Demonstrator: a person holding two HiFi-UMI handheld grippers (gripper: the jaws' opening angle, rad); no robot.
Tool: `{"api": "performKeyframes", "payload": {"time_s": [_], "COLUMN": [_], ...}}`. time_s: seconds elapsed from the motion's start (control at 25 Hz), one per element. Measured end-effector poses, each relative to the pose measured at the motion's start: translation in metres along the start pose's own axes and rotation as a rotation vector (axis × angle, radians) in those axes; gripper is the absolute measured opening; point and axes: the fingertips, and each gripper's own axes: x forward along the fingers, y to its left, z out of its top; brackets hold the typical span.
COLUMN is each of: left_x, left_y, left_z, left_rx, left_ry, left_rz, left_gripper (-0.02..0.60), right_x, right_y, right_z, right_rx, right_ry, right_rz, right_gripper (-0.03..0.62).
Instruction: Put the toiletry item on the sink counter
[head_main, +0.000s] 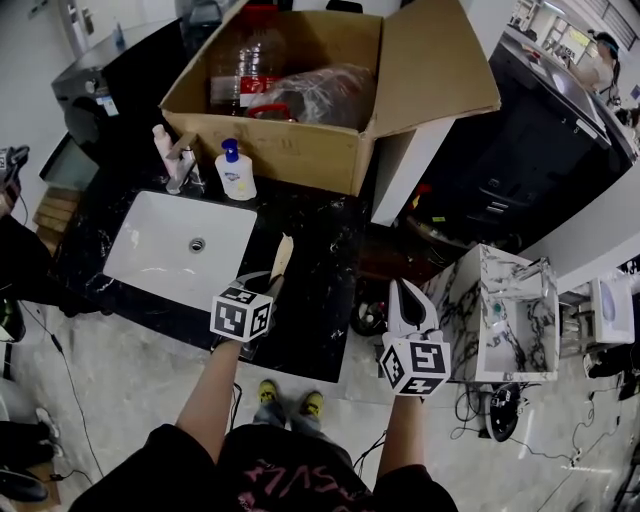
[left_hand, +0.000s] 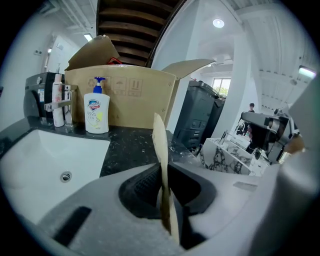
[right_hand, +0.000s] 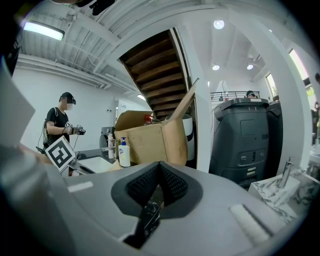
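A thin, flat tan toiletry item (head_main: 283, 254) stands up between the jaws of my left gripper (head_main: 272, 283), which is shut on its lower end. It hangs over the black marble sink counter (head_main: 325, 240), just right of the white basin (head_main: 150, 245). In the left gripper view the tan item (left_hand: 160, 150) appears edge-on, rising from the left gripper (left_hand: 167, 200). My right gripper (head_main: 405, 292) is off the counter's right edge over the floor. Seen in its own view, the right gripper (right_hand: 159, 172) has its jaws pressed together with nothing between them.
A white pump soap bottle (head_main: 235, 172) and a faucet (head_main: 180, 165) stand behind the basin. An open cardboard box (head_main: 300, 150) fills the counter's back. A small marble sink unit (head_main: 510, 310) sits to the right. A person (right_hand: 59, 127) stands at the far left.
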Motion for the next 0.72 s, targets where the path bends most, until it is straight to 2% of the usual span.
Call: {"api": "performKeyframes", "payload": {"time_s": [0.32,0.72], "left_x": [0.013,0.012], "left_y": [0.005,0.009], "left_z": [-0.018,-0.025], "left_rx": [0.008,-0.022], "left_ry": [0.07,0.082], "left_rz": [-0.007,-0.02], "left_gripper": [0.051,0.091], "right_x": [-0.001,-0.001], "right_y": [-0.004,0.002], "right_z": [-0.006,-0.006], "right_rx": [0.003,0.004], "right_ry": [0.012,0.011], "right_rz": [-0.026,-0.031], "right_gripper": [0.011,0.011]}}
